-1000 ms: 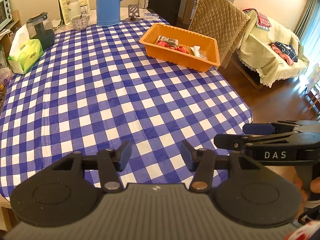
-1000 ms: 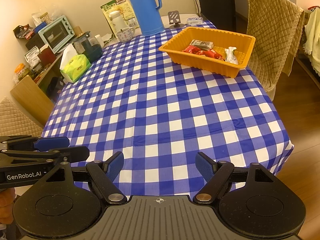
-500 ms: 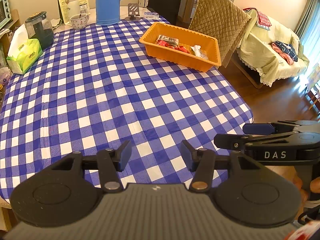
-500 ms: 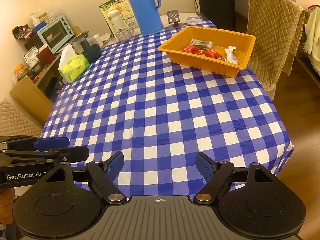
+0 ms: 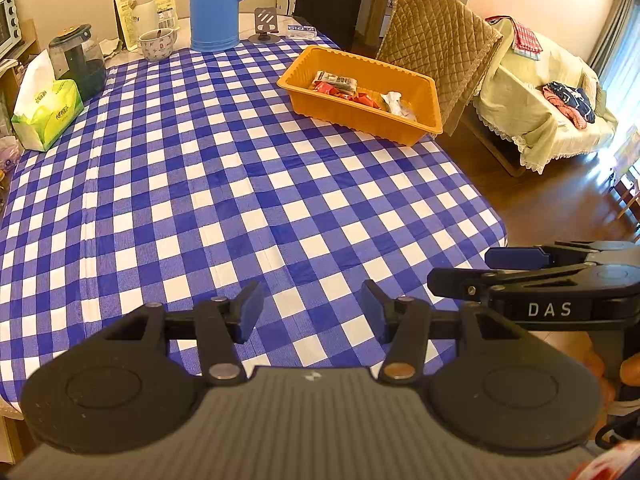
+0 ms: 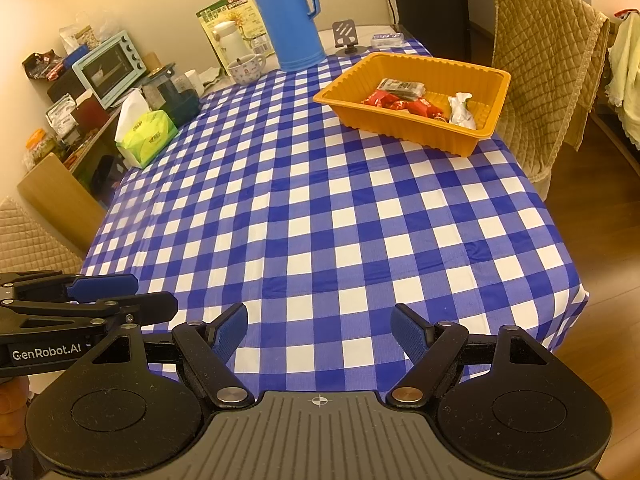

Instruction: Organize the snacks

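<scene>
The orange tray [image 6: 476, 136] lies at one o'clock, its long axis running from ten to four, snack packets [image 6: 404, 98] inside; left tool [image 5: 310, 312] and right tool [image 6: 319, 330] gape empty.

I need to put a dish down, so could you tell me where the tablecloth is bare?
The checked tablecloth is bare from its near edge up to the orange tray and across to the tissue pack. The far end is crowded: blue thermos jug, mug, phone stand. Both hand-held grippers hover open at the near edge.
</scene>
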Tool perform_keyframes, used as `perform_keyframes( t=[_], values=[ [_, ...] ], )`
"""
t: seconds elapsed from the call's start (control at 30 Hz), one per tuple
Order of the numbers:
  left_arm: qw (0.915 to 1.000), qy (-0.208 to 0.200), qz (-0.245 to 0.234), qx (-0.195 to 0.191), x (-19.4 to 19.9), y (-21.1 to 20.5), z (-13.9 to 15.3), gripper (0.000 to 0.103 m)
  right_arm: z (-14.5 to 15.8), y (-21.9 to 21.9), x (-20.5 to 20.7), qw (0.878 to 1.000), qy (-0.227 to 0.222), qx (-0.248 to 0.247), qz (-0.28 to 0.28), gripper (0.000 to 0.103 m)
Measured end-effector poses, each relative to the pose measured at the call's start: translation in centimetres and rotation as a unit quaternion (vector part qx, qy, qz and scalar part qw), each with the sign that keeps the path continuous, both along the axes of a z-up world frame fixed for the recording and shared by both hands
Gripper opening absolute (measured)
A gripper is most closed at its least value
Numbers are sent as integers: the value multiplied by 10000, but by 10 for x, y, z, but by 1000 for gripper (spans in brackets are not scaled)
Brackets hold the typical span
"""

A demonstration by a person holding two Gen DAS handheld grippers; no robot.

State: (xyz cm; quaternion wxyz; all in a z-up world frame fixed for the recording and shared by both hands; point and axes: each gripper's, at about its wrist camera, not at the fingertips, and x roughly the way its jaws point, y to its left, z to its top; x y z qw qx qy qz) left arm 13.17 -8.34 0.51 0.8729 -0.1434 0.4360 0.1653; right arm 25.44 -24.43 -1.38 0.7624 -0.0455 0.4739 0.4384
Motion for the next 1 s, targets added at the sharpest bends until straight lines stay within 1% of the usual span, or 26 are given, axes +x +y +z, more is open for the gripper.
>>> perform_keyframes(
  t=[1.0],
  values=[
    [10000,40,26,-49,6,5,-1,51,1,1,1,10000,7,-5,16,78]
  ],
)
